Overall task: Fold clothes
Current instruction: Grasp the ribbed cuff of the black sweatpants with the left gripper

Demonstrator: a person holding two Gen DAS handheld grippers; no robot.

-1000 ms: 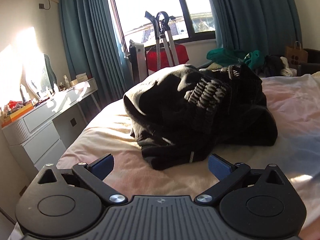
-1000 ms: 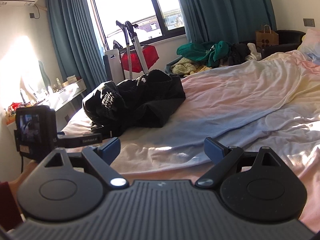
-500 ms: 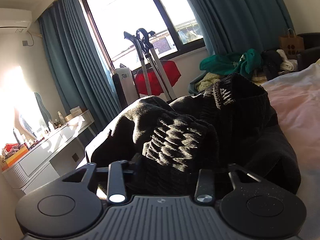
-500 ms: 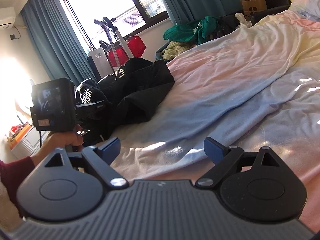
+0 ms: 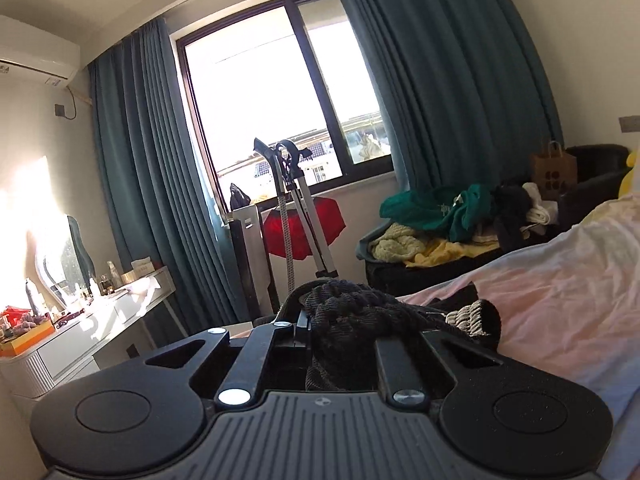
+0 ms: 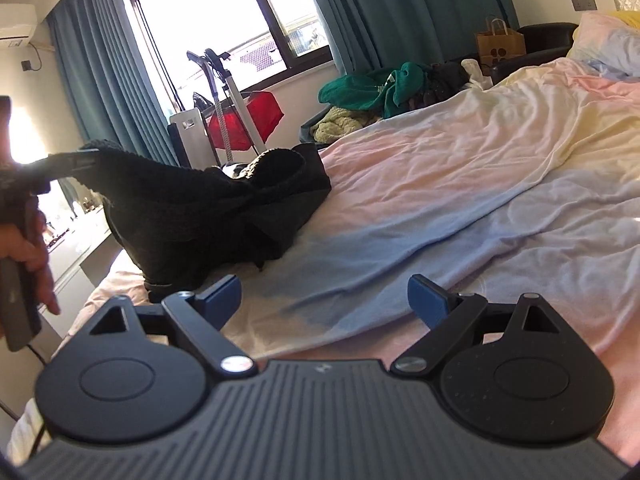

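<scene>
A black knitted garment (image 6: 208, 216) lies heaped at the near left of the bed (image 6: 460, 168). My left gripper (image 5: 340, 320) is shut on a fold of this garment (image 5: 348, 328) and holds it lifted above the bed; in the right wrist view the left gripper (image 6: 86, 158) shows at the left edge with the cloth stretched up from the heap. A cuff with a pale pattern (image 5: 476, 316) hangs to the right of it. My right gripper (image 6: 324, 300) is open and empty, low over the sheet, right of the heap.
A white dresser (image 5: 100, 332) with small items stands left of the bed. A vacuum (image 5: 296, 216) and a red cloth stand at the window. A pile of green and yellow clothes (image 6: 372, 92) and a paper bag (image 6: 500, 46) sit beyond the bed. Pillows (image 6: 612, 44) lie far right.
My left gripper went into the black garment, shut on a fold and lifted it up off the heap. My right gripper stayed open and shifted slightly over the sheet.
</scene>
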